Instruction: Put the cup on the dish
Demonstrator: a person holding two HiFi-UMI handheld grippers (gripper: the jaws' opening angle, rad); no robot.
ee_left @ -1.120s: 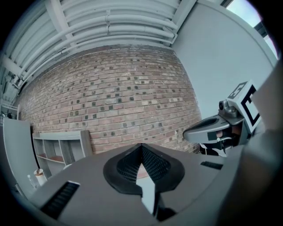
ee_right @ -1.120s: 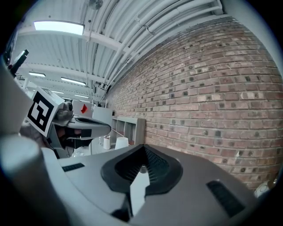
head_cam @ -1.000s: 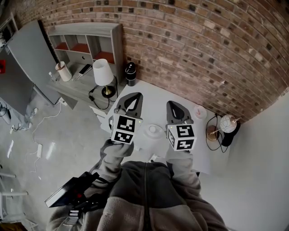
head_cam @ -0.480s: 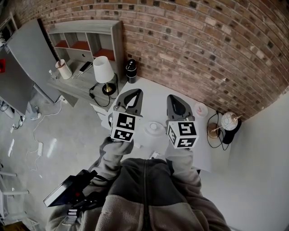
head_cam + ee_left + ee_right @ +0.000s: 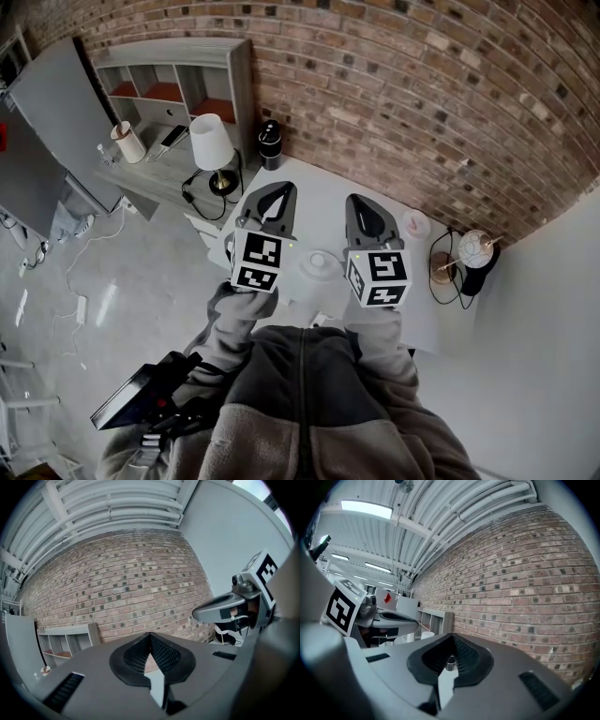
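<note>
Head camera looks steeply down; both others face brick wall point(image 5: 422, 112).

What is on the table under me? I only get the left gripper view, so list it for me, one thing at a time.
Observer: A white round item lies on the white table, between the left gripper and the right gripper. It is too small to tell whether it is the dish.
Operator: Find me the cup.
Observer: A small cup stands on the table, right of the right gripper.
Operator: Check the right jaws.
Observer: In the right gripper view they are together, with nothing held between them.
</note>
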